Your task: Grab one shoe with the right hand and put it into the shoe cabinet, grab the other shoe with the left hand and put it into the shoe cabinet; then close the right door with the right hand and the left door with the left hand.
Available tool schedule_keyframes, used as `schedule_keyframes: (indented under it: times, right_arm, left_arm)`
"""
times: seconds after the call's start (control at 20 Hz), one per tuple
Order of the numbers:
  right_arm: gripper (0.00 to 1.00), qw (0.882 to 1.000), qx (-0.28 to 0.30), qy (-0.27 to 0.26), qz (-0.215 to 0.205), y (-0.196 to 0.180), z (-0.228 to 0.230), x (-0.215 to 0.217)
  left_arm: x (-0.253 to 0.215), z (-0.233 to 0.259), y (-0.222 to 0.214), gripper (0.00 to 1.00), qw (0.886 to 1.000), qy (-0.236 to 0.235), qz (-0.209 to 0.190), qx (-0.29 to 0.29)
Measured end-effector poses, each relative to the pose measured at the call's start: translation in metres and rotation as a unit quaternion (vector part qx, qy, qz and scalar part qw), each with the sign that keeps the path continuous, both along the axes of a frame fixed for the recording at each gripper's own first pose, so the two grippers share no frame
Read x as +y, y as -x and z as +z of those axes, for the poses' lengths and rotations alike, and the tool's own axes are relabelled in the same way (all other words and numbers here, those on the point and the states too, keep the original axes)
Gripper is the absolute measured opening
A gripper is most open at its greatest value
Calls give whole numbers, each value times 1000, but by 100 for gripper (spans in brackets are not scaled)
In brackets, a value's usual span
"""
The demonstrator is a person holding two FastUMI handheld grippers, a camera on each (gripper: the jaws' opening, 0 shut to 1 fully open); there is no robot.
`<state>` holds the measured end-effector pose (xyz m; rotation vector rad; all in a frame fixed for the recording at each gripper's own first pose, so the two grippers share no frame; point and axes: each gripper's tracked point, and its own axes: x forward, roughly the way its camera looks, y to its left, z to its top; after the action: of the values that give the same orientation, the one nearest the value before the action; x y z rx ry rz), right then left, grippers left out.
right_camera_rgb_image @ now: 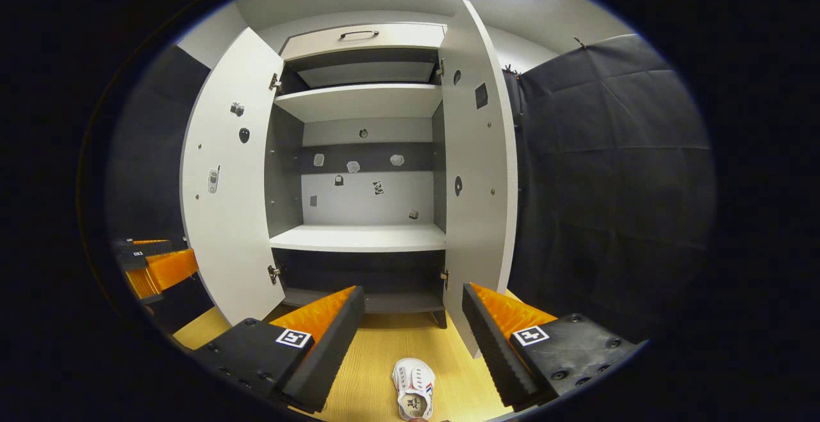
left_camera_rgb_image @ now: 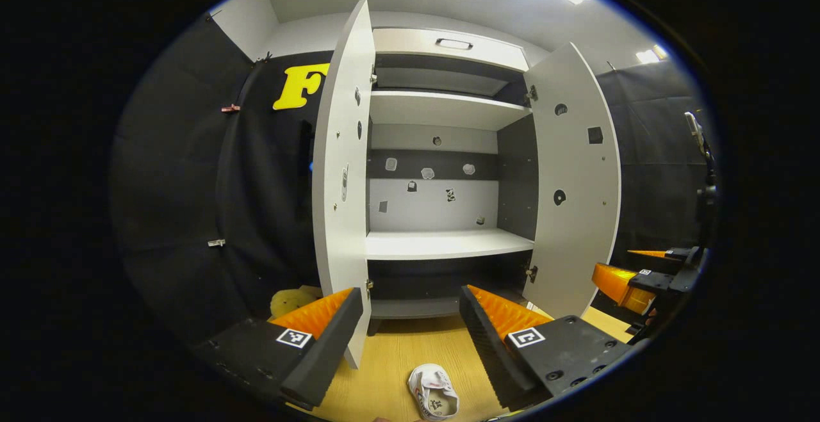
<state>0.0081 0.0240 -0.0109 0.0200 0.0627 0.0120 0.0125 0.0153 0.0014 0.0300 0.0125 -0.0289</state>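
Observation:
The white shoe cabinet (left_camera_rgb_image: 442, 243) stands ahead with both doors swung wide: left door (left_camera_rgb_image: 343, 178), right door (left_camera_rgb_image: 576, 178). A small white shoe (left_camera_rgb_image: 434, 391) lies on the wooden floor just below my open left gripper (left_camera_rgb_image: 410, 294), between its fingers' lines. In the right gripper view a white shoe (right_camera_rgb_image: 414, 396) with striped sides lies the same way under my open right gripper (right_camera_rgb_image: 413, 291), in front of the cabinet (right_camera_rgb_image: 359, 237). I cannot tell whether both views show one shoe. Each gripper holds nothing.
The right gripper (left_camera_rgb_image: 631, 281) shows beyond the right door; the left gripper (right_camera_rgb_image: 154, 265) shows beside the left door (right_camera_rgb_image: 227, 185). A yellow rounded thing (left_camera_rgb_image: 291, 300) lies low at the left door's foot. Black cloth walls close both sides. The floor (left_camera_rgb_image: 397, 358) is light wood.

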Motion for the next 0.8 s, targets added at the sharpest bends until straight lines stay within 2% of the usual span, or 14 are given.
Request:
schedule_keyframes:
  times: [0.4, 0.55, 0.8]
  right_arm:
    - [98, 999, 36, 1, 16, -3, -22, 14]
    - [98, 996, 83, -3, 28, 1, -56, 22]
    - [98, 984, 170, -3, 50, 14, -127, 35]
  left_arm:
    - [2, -16, 2, 95, 1000, 6, -7, 18]
    - [6, -26, 6, 95, 1000, 4, -4, 27]
    - [7, -50, 13, 95, 998, 9, -3, 56]
